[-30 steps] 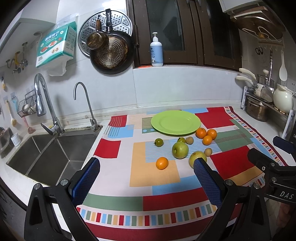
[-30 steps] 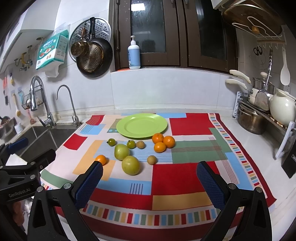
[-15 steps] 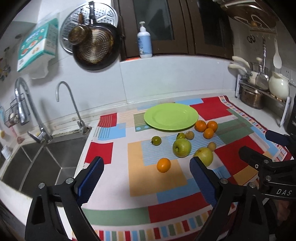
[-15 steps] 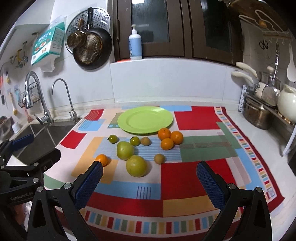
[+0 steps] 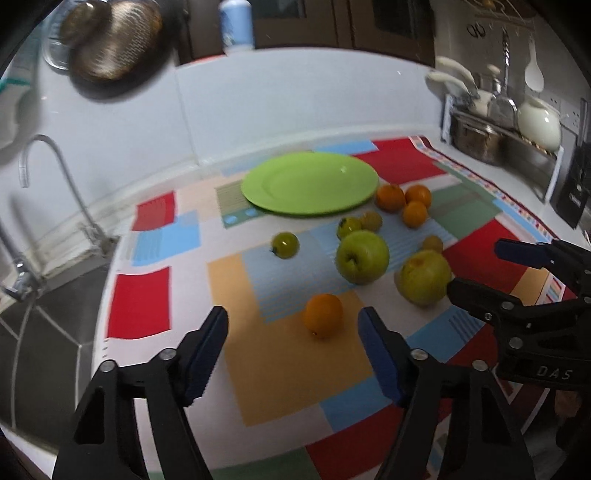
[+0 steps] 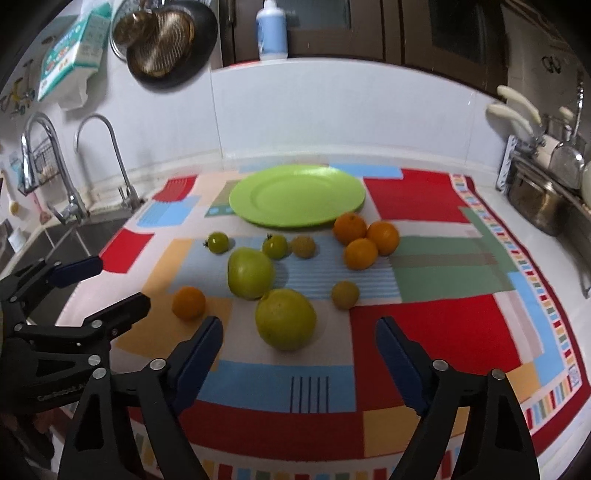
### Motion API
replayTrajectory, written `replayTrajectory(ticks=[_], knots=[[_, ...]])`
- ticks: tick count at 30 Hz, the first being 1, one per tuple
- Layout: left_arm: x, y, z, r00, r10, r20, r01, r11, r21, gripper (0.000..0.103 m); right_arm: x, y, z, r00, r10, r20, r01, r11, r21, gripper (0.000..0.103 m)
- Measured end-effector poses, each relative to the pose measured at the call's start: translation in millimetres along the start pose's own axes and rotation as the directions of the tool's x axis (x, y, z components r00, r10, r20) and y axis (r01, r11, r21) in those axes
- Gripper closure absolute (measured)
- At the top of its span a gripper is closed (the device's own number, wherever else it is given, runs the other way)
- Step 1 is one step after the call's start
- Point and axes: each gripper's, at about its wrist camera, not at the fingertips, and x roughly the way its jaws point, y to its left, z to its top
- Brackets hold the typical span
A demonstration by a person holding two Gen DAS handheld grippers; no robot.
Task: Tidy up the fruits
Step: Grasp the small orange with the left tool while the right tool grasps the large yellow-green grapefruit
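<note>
An empty green plate [image 5: 310,182] [image 6: 297,195] lies at the back of a patchwork cloth. In front of it lie several fruits: three oranges in a cluster [image 5: 404,201] [image 6: 365,238], a lone orange [image 5: 323,315] [image 6: 189,302], two large green apples [image 5: 362,256] [image 6: 286,318], small green tomatoes [image 5: 284,244] and small brownish fruits [image 6: 345,294]. My left gripper [image 5: 293,341] is open and empty, just short of the lone orange. My right gripper [image 6: 299,356] is open and empty, just short of the nearer green apple.
A steel sink [image 5: 33,332] with taps [image 6: 70,206] lies left of the cloth. A dish rack with a pot and white jug [image 5: 517,129] stands at the right. Pans [image 6: 162,37] hang on the wall and a soap bottle [image 6: 272,29] stands on the ledge.
Both grippers have moved forward and down toward the fruit, which now looks larger. The left one has closed in on the lone orange, the right one on the nearer apple.
</note>
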Motion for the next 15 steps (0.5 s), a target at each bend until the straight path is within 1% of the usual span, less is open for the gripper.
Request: replayTrajectory(ticks=[2,6,9,11,12,14,15], knots=[[13.3,-0.8,-1.7,0.999,-0.027,-0.029,0.028,0.999,0.018,0.036,10.6,0.3,-1.6,1.000,0.000,-0.027,0.000,1.000,0.004,0.026],[32.1,-2.8,-2.9,0.994,-0.079,-0.071,0.082,0.996,0.041,0.042,28.4,-0.9,-4.1,0.997,0.021,-0.074,-0.018,0.999,0.030,0.033],[46.9,-3.6,-1.8,0.989,-0.104,-0.107,0.109,0.993,0.044,0.048,37.7,0.2,-5.2,0.996,0.025,-0.090,-0.022,0.999,0.031,0.037],[53.0,-2.4,-1.6,0.985,-0.120,-0.121,0.126,0.991,0.038,0.050,43.8,2.0,-5.1,0.994,0.035,-0.104,-0.032,0.999,0.032,0.042],[55.6,-1.5,-0.8,0.983,-0.132,-0.128,0.137,0.990,0.034,0.054,46.9,3.0,-5.0,0.993,0.039,-0.108,-0.036,0.999,0.032,0.042],[60.2,-0.6,0.1,0.979,-0.148,-0.138,0.153,0.988,0.029,0.057,51.6,4.4,-3.9,0.993,0.035,-0.115,-0.032,0.999,0.030,0.046],[62.4,-0.2,0.5,0.978,-0.153,-0.144,0.158,0.987,0.027,0.060,53.6,4.5,-3.2,0.993,0.037,-0.116,-0.033,0.999,0.032,0.047]])
